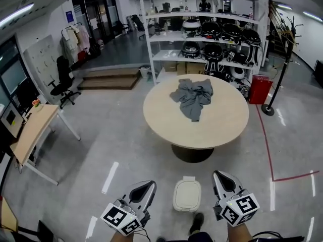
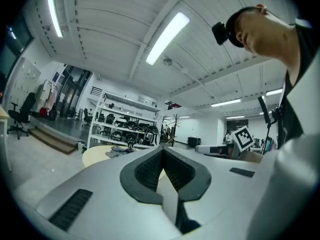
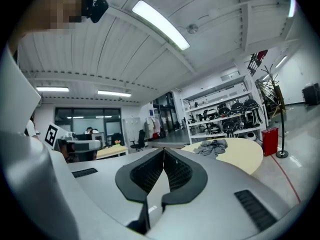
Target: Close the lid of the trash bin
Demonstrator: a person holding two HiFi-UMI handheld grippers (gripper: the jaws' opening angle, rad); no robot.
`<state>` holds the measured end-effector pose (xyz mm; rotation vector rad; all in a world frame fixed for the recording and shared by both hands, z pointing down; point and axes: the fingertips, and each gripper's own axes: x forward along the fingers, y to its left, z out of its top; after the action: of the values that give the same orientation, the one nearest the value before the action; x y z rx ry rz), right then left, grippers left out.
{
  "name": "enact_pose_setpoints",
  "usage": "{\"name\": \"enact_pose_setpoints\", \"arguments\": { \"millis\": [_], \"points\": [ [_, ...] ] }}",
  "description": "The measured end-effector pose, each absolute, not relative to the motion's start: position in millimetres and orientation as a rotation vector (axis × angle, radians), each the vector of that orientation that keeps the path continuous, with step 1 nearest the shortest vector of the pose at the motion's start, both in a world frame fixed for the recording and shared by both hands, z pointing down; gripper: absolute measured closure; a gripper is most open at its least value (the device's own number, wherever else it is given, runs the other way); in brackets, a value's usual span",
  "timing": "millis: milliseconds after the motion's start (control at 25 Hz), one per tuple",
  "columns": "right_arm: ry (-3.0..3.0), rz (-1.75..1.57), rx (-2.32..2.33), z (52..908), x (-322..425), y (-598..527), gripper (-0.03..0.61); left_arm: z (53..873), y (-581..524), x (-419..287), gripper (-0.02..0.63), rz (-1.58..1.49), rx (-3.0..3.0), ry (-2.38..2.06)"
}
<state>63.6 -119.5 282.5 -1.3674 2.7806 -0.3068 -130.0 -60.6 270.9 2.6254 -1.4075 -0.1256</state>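
A small white trash bin [image 1: 187, 194] stands on the floor just in front of the person's shoe [image 1: 197, 223]; seen from above, its lid lies flat on top. My left gripper [image 1: 150, 184] hangs to the bin's left and my right gripper [image 1: 218, 175] to its right, both apart from it. Each gripper is shut with nothing between its pads. In the left gripper view the left gripper [image 2: 162, 150] points up toward the ceiling and shelves. The right gripper [image 3: 163, 150] does likewise in its own view. The bin is out of sight in both gripper views.
A round beige table [image 1: 222, 130] with a crumpled grey cloth [image 1: 193, 97] stands just beyond the bin. Behind it is a white shelf rack [image 1: 202, 34] of dark gear, with a red box [image 1: 260, 88] and a coat stand [image 1: 282, 59] beside it. A wooden desk [image 1: 30, 132] stands at the left.
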Motion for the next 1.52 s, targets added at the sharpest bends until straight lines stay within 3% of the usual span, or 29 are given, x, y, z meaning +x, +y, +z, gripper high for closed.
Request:
{"name": "enact_pose_setpoints", "arguments": {
  "millis": [320,560,800,1200,1520],
  "points": [
    [2.738,-0.380,-1.577,297,27,-15,0.571,289,41,-176,0.623,0.016,2.687,-1.317],
    [2.740,-0.311,-1.579,272,27,51,0.571,271,97,-181,0.623,-0.105,2.654,-1.257],
    [2.774,-0.212,-1.495,253,47,112,0.571,259,149,-161,0.623,-0.147,2.607,-1.309],
    [2.796,-0.231,-1.377,258,113,220,0.571,278,266,-56,0.623,-0.009,2.571,-1.223],
    [2.719,-0.251,-1.406,255,120,286,0.571,268,327,-55,0.623,0.065,2.594,-1.266]
  ]
}}
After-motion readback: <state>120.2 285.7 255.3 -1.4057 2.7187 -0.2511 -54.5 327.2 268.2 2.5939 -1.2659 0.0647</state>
